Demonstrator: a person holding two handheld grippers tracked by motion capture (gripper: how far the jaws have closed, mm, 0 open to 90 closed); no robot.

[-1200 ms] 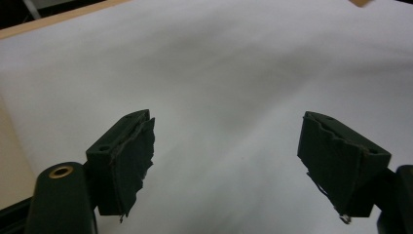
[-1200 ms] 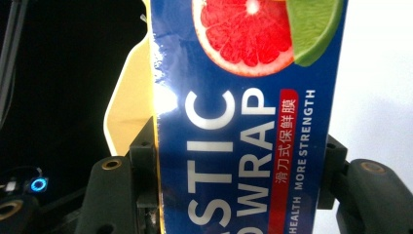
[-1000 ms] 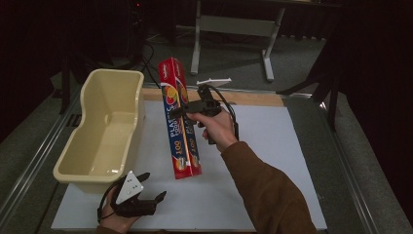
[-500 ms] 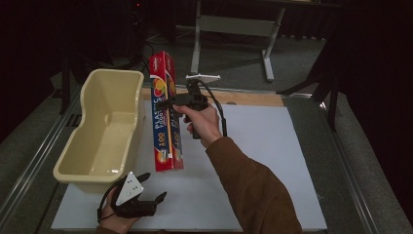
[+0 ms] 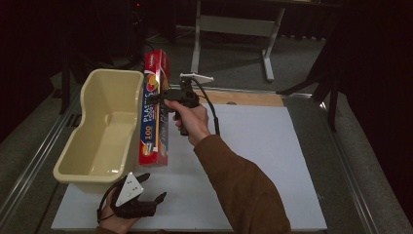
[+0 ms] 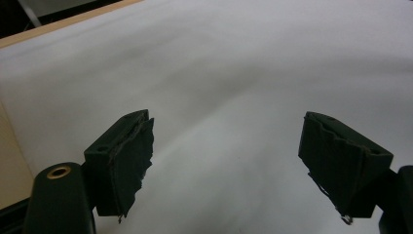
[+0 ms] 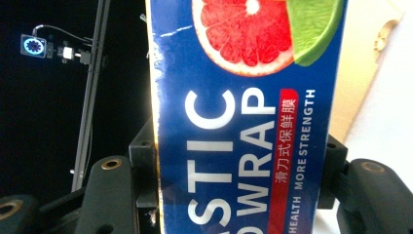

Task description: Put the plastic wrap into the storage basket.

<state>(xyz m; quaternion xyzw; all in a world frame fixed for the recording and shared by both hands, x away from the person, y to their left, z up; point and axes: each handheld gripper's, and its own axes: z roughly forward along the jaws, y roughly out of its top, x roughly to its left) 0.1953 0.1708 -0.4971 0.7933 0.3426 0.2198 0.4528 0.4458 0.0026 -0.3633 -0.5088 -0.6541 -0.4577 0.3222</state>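
One long blue-and-red cardboard plastic-wrap box [image 5: 155, 113] is clamped by the right gripper [image 5: 164, 99] beside one cream plastic tub [image 5: 104, 127]. Left gripper [image 5: 146, 195], jaws wide, is rested on white sheet [image 5: 253, 161], w/ nothing held.

The plastic wrap box [image 7: 248, 117] carries white letters "STIC" and "WRAP" below a grapefruit picture. Beside "WRAP" runs a red strip with Chinese characters "滑刀式保鲜膜", then "MORE STRENGTH". In the high view the box [image 5: 152, 117] shows "100" near its lower end.
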